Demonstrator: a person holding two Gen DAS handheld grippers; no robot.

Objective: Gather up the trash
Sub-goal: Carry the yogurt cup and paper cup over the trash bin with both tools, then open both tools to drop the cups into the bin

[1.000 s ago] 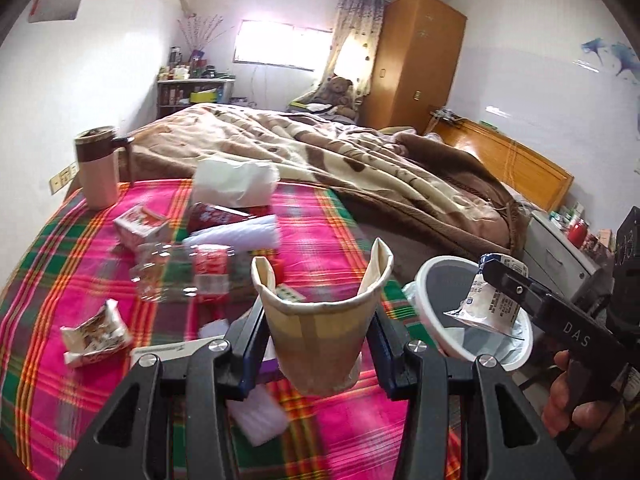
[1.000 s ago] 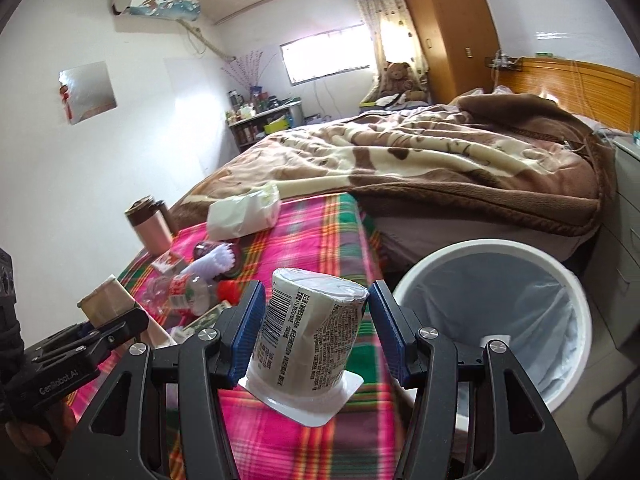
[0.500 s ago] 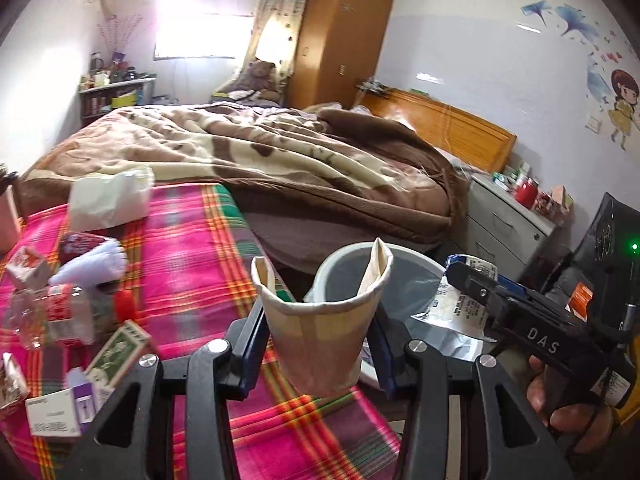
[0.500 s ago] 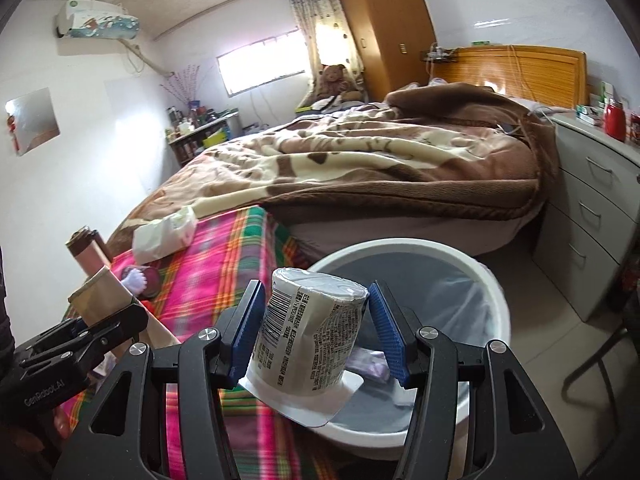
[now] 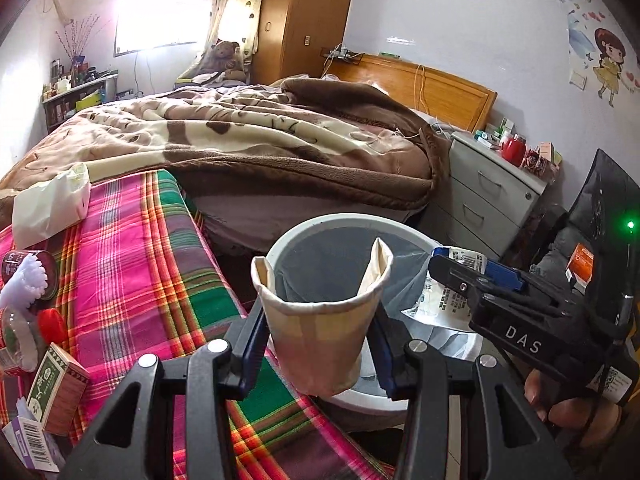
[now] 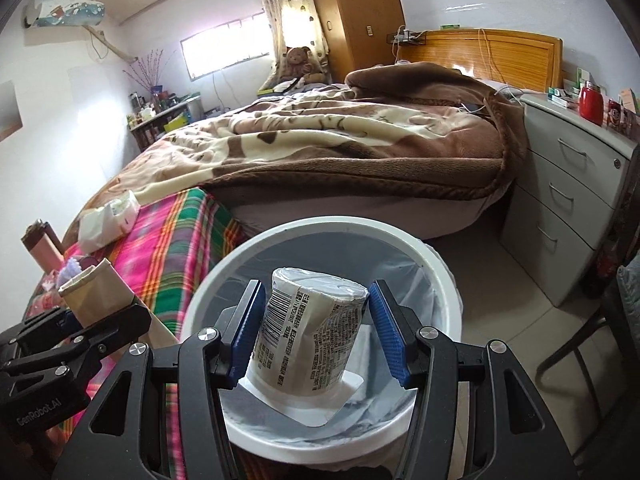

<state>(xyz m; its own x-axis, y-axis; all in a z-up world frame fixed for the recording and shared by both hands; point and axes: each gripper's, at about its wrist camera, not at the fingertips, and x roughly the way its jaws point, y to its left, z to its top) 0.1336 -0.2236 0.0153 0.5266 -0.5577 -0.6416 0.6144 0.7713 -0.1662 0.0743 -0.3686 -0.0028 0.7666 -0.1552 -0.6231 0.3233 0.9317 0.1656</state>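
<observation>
My left gripper [image 5: 318, 344] is shut on a squashed paper cup [image 5: 320, 332], held at the near rim of the white lined trash bin [image 5: 308, 228]. My right gripper [image 6: 316, 332] is shut on an upside-down white yogurt cup [image 6: 312, 340], held over the bin's opening [image 6: 404, 240]. The right gripper [image 5: 460, 284] with the yogurt cup [image 5: 444, 300] shows at the right of the left wrist view. The left gripper [image 6: 100, 320] with the paper cup [image 6: 96, 292] shows at the left of the right wrist view.
A plaid-covered table [image 5: 132, 264] on the left holds a tissue pack [image 5: 52, 204], small boxes [image 5: 56, 388], a red-capped bottle [image 5: 24, 336] and other litter. A bed [image 5: 240, 140] lies behind. A grey drawer unit [image 6: 568, 216] stands right of the bin.
Both grippers have swung right from the table toward the bin. The yogurt cup is now over the bin's opening and the paper cup at its rim; both stay gripped.
</observation>
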